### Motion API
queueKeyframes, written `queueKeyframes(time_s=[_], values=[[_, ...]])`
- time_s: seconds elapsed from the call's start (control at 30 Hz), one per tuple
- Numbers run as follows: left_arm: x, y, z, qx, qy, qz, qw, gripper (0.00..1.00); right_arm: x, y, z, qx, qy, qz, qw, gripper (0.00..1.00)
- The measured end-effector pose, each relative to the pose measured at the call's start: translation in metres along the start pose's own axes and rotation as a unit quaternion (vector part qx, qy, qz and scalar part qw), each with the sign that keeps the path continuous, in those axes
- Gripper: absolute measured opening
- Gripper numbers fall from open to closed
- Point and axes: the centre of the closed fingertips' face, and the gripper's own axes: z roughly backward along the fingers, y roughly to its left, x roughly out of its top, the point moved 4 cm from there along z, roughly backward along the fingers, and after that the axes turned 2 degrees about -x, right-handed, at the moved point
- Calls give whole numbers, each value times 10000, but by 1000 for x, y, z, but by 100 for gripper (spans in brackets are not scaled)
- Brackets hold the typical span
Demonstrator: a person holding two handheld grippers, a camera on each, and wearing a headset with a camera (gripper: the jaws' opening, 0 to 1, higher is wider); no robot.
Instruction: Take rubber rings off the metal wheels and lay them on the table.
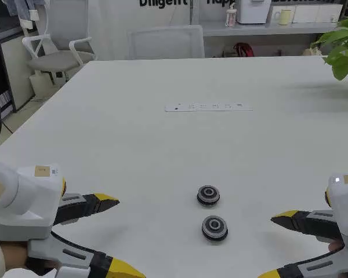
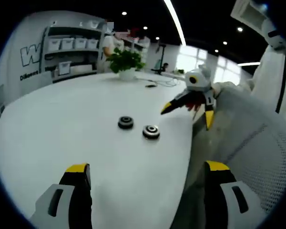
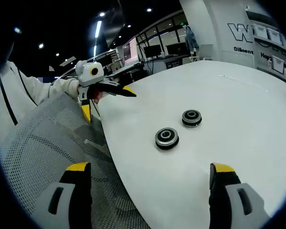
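- Metal wheels lie flat at lower centre of head view, between both claws, rubber rings still on.
- Right claw looks nearer; left claw farther; both jaws apart, empty.

We hold two handheld units, the left gripper and the right gripper. Each has a white boxy plastic housing and grey-and-black tapered jaws with yellow tips. A tan square label marks each housing. We wear a white sleeve.

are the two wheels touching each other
No, the far wheel and the near wheel lie apart on the table, with bare tabletop between them.
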Motion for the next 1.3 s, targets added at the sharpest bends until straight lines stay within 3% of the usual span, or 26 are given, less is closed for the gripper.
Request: queueKeyframes(time_s=[0.77,1.03,1.3], values=[[-1,0,-1,-6,19,23,10000,100,-2,-1,1,-23,-15,-57,10000,99],[10,2,-2,-26,112,-220,9997,100,-2,-2,3,-27,-25,-35,10000,99],[16,5,-3,-68,91,-227,9997,100,-3,-4,8,-73,-53,-44,9999,99]])
